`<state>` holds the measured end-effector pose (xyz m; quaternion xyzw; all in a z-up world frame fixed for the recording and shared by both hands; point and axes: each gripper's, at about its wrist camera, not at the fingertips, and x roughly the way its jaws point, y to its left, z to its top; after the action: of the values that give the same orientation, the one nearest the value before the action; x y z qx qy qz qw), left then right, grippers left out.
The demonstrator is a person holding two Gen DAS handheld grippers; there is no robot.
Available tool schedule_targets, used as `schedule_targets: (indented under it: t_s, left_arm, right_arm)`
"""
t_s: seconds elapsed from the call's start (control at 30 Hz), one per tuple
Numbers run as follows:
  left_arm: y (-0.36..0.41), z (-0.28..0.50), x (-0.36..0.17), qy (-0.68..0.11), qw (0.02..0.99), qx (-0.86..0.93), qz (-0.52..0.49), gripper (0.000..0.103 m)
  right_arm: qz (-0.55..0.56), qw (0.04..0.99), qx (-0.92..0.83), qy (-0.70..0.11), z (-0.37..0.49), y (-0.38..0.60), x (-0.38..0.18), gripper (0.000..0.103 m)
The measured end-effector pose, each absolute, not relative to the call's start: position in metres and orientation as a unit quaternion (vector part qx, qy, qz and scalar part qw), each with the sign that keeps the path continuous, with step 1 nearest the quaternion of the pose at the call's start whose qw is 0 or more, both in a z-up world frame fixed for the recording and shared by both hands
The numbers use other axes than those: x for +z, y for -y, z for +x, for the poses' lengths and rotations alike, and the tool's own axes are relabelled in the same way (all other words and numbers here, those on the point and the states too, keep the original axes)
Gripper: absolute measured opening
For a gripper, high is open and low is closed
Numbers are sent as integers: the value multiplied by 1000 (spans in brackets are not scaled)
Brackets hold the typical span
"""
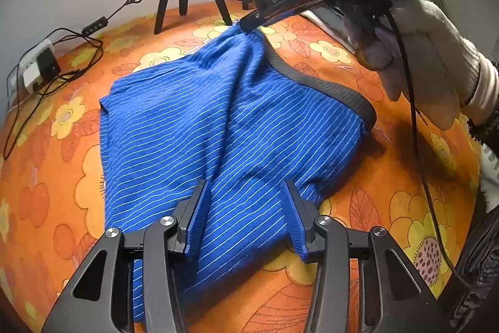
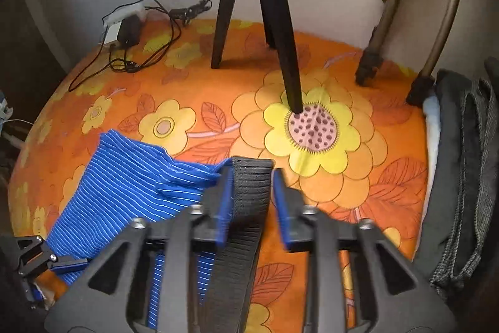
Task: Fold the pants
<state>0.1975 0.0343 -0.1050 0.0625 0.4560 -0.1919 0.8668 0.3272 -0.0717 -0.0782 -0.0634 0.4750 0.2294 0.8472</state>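
The blue striped pants [image 1: 230, 127] lie spread over the middle of the left wrist view, on an orange flowered bedsheet [image 1: 389, 186], with their dark waistband [image 1: 327, 83] running along the upper right edge of the cloth.

The left gripper [image 1: 244, 195] sits at the bottom centre of that view, its blue-padded fingers wide apart over the near end of the pants and closed on nothing. In the right wrist view the right gripper [image 2: 251, 177] has the waistband [image 2: 249, 195] standing between its fingers; a gap shows on the right side of the band, so the fingers look parted rather than pinched, and whether the left pad presses the band cannot be told. From the left wrist view the same tool reaches in from the upper right, held by a white-gloved hand [image 1: 436, 58], its tip at the far corner of the pants.

A black tripod [image 2: 268, 21] stands on the sheet beyond the pants, one foot on a yellow flower. A charger with tangled cables [image 2: 128, 33] lies at the upper left, and a second stand's metal legs [image 2: 383, 30] at the upper right. A dark bag [image 2: 461, 177] is cut off by the right edge.
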Motion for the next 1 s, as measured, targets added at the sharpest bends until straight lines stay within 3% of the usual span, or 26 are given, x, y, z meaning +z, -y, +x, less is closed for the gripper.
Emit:
schedule_targets:
  t_s: [0.07, 0.3, 0.6, 0.63, 0.73, 0.83, 0.9, 1.0]
  left_arm:
    - [-40, 194, -100, -450, 871, -187, 63, 45]
    - [-90, 220, -70, -410, 903, -112, 55, 45]
    - [-118, 289, -104, -444, 893, -56, -41, 45]
    - [-113, 289, -105, -443, 894, -53, -37, 40]
    - [-106, 293, -111, -445, 894, -49, -28, 8]
    - [-103, 293, -111, -431, 901, -36, -16, 3]
    - [-104, 293, -109, -418, 908, -12, -1, 2]
    - [-115, 297, -110, -415, 909, 27, 16, 2]
  right_arm:
    - [-53, 855, 229, -462, 318, 82, -72, 46]
    - [13, 817, 255, -518, 262, 128, -84, 46]
    - [22, 788, 277, -549, 227, 140, -100, 46]
    - [17, 789, 281, -546, 225, 137, -99, 45]
    - [4, 787, 293, -542, 219, 128, -100, 28]
    - [-17, 795, 286, -534, 214, 122, -102, 24]
    - [-42, 805, 272, -525, 212, 120, -101, 9]
    - [-59, 812, 232, -532, 216, 129, -104, 7]
